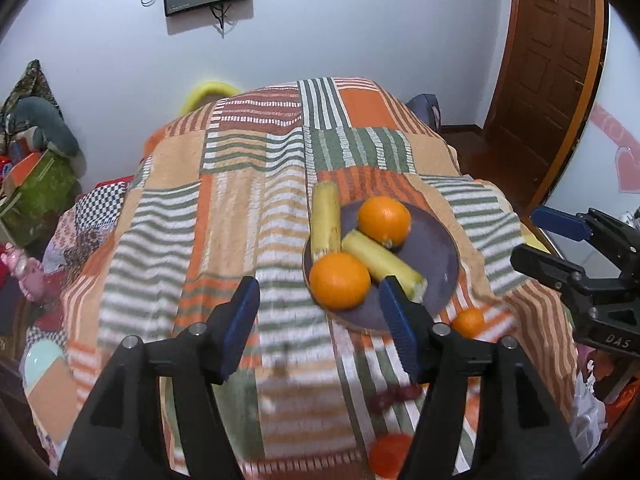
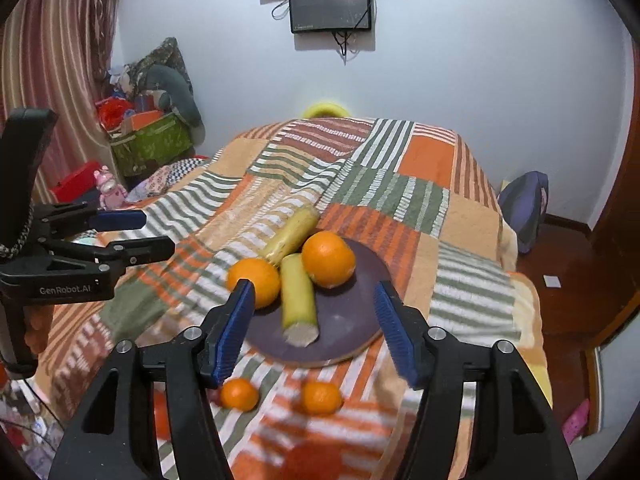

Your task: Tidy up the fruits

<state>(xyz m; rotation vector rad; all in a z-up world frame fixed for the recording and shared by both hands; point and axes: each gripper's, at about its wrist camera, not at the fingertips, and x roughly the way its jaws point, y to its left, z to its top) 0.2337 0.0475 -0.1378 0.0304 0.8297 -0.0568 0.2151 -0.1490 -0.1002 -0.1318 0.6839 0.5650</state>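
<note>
In the right wrist view we see a dark purple plate [image 2: 360, 312] resting on a bed under a striped patchwork blanket [image 2: 420, 200]. Left to right on the plate: an orange [image 2: 254, 282] at the left rim, and a pale yellow-green cylinder of produce [image 2: 290, 236] whose long axis runs up and to the right, its far end off the plate on the blanket. A second cylinder [image 2: 298, 298] lies nearly straight toward us, cut end nearest. Right of it sits another orange [image 2: 328, 258], touching it. Two small tangerines [image 2: 239, 394] [image 2: 321, 398] lie on the blanket just in front of the plate.

Our left tool [image 1: 324, 324] stands half open with nothing between its blue pads; our right tool [image 2: 316, 328] is likewise half open and empty, above the plate's near edge.

Behind the bed, a pale wall carries two dark screens [image 2: 330, 6]. A striped curtain [image 2: 52, 60] and piled clutter fill the left corner; a brown wooden door [image 1: 552, 60] shows in the left wrist view.
</note>
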